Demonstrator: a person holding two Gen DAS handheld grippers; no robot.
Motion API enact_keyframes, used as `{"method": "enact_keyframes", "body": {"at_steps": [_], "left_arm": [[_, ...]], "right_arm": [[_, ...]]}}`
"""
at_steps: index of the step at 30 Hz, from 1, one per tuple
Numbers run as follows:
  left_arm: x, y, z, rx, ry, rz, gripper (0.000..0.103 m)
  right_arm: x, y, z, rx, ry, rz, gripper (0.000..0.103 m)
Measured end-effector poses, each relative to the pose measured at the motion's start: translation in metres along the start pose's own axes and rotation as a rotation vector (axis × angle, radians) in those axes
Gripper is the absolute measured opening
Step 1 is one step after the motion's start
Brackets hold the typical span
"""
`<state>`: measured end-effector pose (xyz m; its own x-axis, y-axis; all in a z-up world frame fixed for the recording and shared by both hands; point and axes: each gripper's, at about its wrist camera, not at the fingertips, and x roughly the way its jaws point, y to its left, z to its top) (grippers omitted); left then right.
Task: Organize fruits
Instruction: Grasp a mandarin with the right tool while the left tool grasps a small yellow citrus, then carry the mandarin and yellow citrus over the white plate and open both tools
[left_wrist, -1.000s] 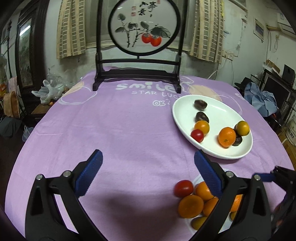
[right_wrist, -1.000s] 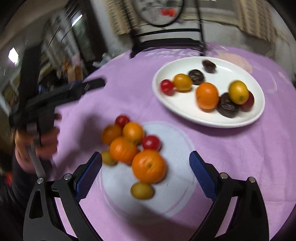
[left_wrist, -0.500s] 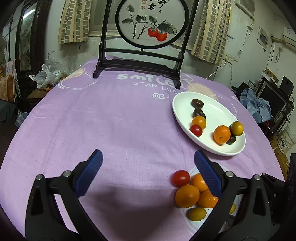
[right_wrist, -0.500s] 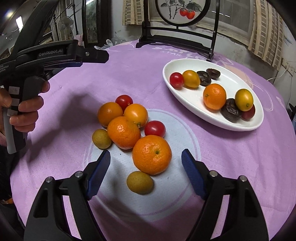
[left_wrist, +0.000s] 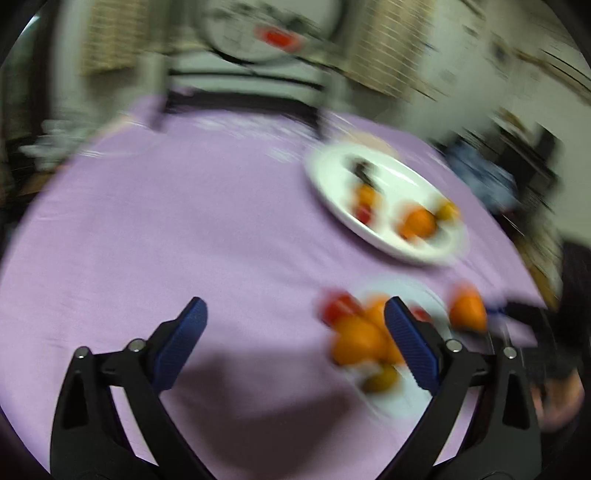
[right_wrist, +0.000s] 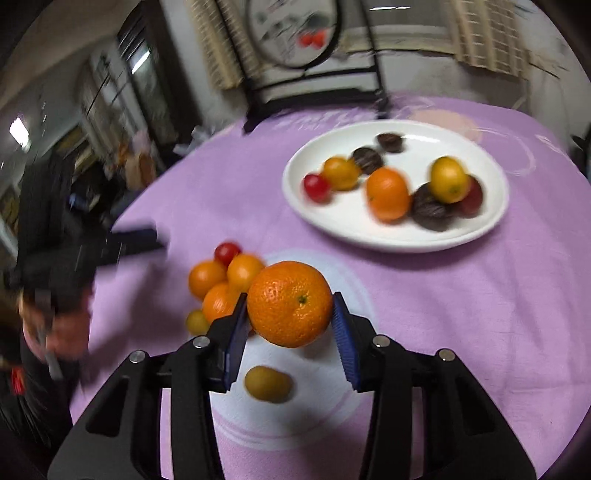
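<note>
My right gripper (right_wrist: 290, 306) has its blue pads pressed on both sides of a large orange (right_wrist: 290, 302), its jaws still closing, and the orange hangs above the cloth. In the blurred left wrist view that orange (left_wrist: 467, 310) sits apart from the pile of small oranges and tomatoes (left_wrist: 358, 339). My left gripper (left_wrist: 293, 317) stands wide, its jaws closing a little with nothing between them, just left of the pile (right_wrist: 221, 280). A small yellow-green fruit (right_wrist: 267, 384) lies below the held orange. The white plate (right_wrist: 369, 236) beyond holds several fruits.
A purple cloth (right_wrist: 443, 314) with a pale printed circle (right_wrist: 351, 280) covers the round table. A round painted screen on a black stand (right_wrist: 295, 37) stands at the far edge. A hand holding the left gripper's body (right_wrist: 122, 243) shows at the left.
The right jaws have narrowed onto the large orange, which has come up off the cloth. The left view has tipped downward and is blurred, and its jaws stand slightly narrower.
</note>
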<state>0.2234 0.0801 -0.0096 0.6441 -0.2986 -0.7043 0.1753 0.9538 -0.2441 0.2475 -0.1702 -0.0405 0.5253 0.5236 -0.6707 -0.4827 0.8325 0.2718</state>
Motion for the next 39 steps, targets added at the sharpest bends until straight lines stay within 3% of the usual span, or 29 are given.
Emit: {"method": "enact_keyframes", "body": {"at_steps": [3, 5, 8, 24, 29, 35, 39], "left_arm": [[0.001, -0.022, -0.020, 0.126, 0.047, -0.104, 0.074], [0.004, -0.032, -0.032, 0.181, 0.086, -0.140, 0.058], [0.010, -0.043, -0.042, 0.243, 0.120, -0.148, 0.041], [0.031, -0.055, -0.047, 0.286, 0.155, -0.087, 0.040], [0.036, -0.057, -0.048, 0.293, 0.155, -0.068, 0.030], [0.027, -0.059, -0.052, 0.302, 0.151, -0.116, 0.030], [0.005, -0.061, -0.050, 0.301, 0.084, -0.184, 0.029]], "right_arm": [[-0.002, -0.011, 0.001, 0.066, -0.003, 0.022, 0.044], [0.000, -0.012, 0.000, 0.087, 0.011, 0.045, 0.044], [0.004, -0.007, -0.001, 0.073, 0.027, 0.040, 0.044], [0.008, 0.002, -0.007, 0.045, 0.046, 0.023, 0.044], [0.005, 0.003, -0.007, 0.038, 0.026, 0.014, 0.044], [0.003, -0.001, -0.005, 0.052, 0.008, 0.014, 0.044], [-0.003, -0.008, -0.004, 0.091, -0.027, 0.039, 0.044]]}}
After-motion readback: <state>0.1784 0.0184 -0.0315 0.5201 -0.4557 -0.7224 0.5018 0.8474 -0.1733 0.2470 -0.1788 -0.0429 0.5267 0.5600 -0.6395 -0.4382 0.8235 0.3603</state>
